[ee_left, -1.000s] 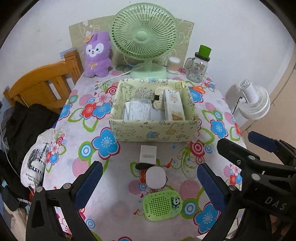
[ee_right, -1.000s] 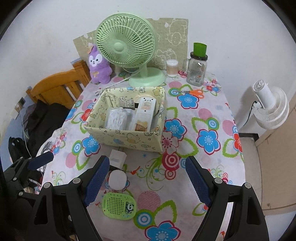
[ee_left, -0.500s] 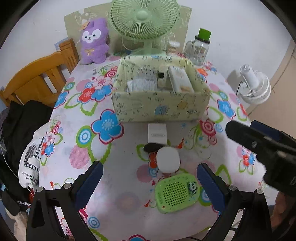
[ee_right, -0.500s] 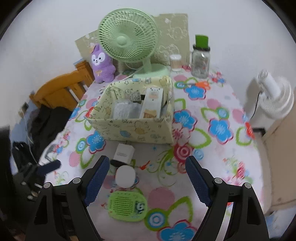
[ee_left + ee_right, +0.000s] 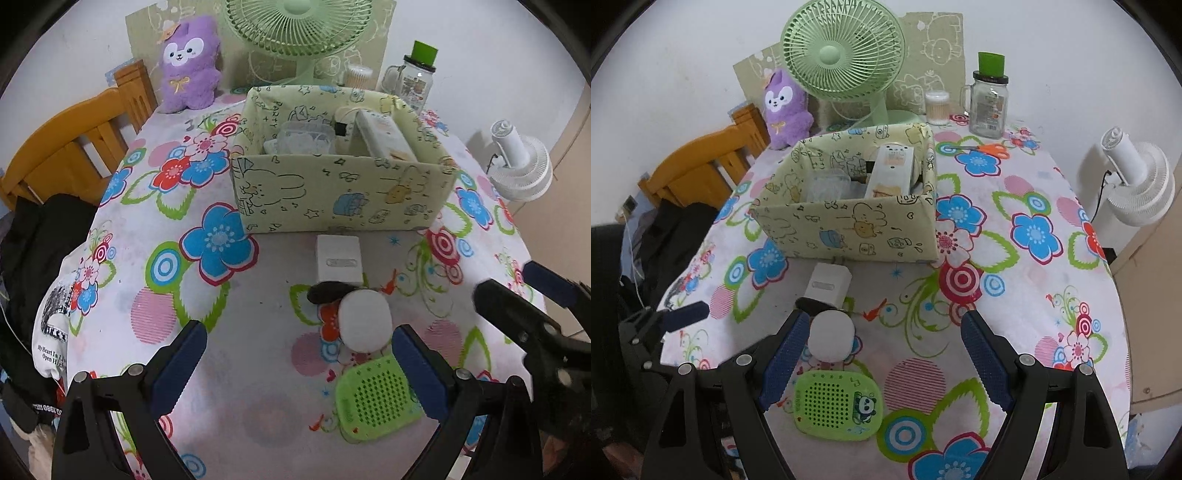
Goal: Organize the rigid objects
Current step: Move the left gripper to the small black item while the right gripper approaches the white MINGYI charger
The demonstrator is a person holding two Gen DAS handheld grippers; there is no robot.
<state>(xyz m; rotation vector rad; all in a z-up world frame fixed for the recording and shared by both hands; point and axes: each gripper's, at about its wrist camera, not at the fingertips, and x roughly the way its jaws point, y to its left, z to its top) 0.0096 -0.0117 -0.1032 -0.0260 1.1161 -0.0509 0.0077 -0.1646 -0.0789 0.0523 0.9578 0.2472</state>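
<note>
Two rounded-square plastic cases, one perforated.

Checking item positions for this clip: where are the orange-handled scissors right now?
Only the right wrist view shows the scissors: they lie flat on the floral tablecloth, right of the box and just in front of the glass jar.

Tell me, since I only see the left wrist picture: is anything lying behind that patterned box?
Observer: Yes. The right wrist view shows orange-handled scissors on the tablecloth by the far corner of the box, in front of the glass jar.
Operator: Is that black claw at my right edge holding something?
Observer: No. The right gripper is open and holds nothing.
Operator: What is on the green gadget's covered corner?
Observer: The green gadget has a small panda picture there.
</note>
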